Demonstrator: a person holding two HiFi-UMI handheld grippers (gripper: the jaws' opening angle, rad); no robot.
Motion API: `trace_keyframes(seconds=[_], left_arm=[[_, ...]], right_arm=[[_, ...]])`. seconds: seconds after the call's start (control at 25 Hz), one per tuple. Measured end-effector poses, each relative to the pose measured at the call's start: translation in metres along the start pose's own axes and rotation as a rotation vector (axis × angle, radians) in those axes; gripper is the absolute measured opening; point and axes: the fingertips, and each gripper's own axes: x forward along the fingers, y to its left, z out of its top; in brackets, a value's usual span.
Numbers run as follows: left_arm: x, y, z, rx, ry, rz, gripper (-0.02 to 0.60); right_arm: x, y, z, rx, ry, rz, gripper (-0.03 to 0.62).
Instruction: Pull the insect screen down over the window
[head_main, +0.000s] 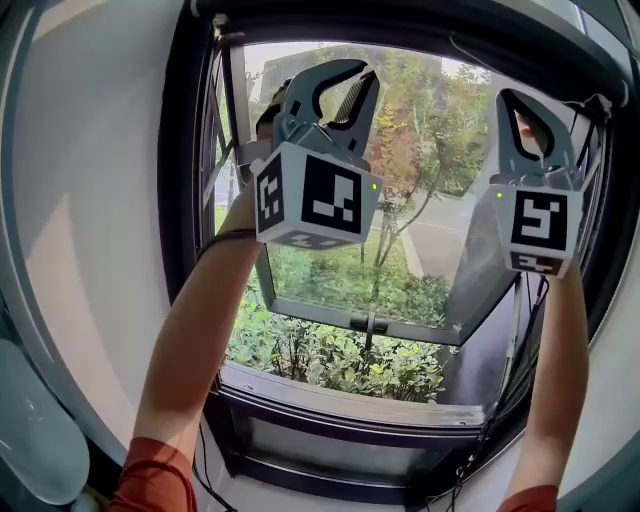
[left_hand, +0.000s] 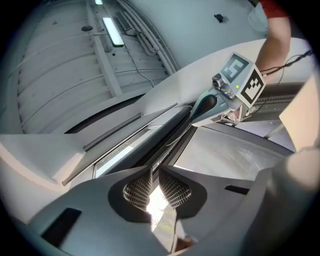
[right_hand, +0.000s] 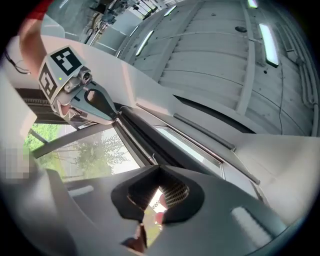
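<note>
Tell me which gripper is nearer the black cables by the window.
Right. The right gripper is raised just beside the cables; the left gripper is raised well away to their left.

Well below my left gripper (head_main: 345, 68) and right gripper (head_main: 521, 96) runs the window sill (head_main: 340, 394); dark cables (head_main: 489, 412) cross its end under the right one.

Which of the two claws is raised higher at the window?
The left claw, at the left of the head view: its tips sit higher against the window than those of the right claw.
</note>
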Motion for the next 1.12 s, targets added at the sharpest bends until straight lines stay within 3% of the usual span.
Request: trace_keyframes(seconds=[0.2,0.6,0.68,1.12], left_arm=[[0.021,0.012,-0.001,0.126,0.047,-0.025,0.038],[0.054,0.015,-0.011,0.373,0.177,-0.145,0.111],[0.058,0.012,-0.011,0.415,0.192,-0.177,0.132],[0.083,0.023,-0.036,0.504,0.329,-0.26,0.183]], right_arm=[[0.019,-0.012,0.0,-0.109,0.035,0.027,0.011],[0.048,-0.029,-0.016,-0.281,0.146,0.102,0.044],[0.053,-0.027,-0.02,-0.321,0.175,0.13,0.076],[0.068,-0.022,-0.028,-0.427,0.277,0.249,0.15]])
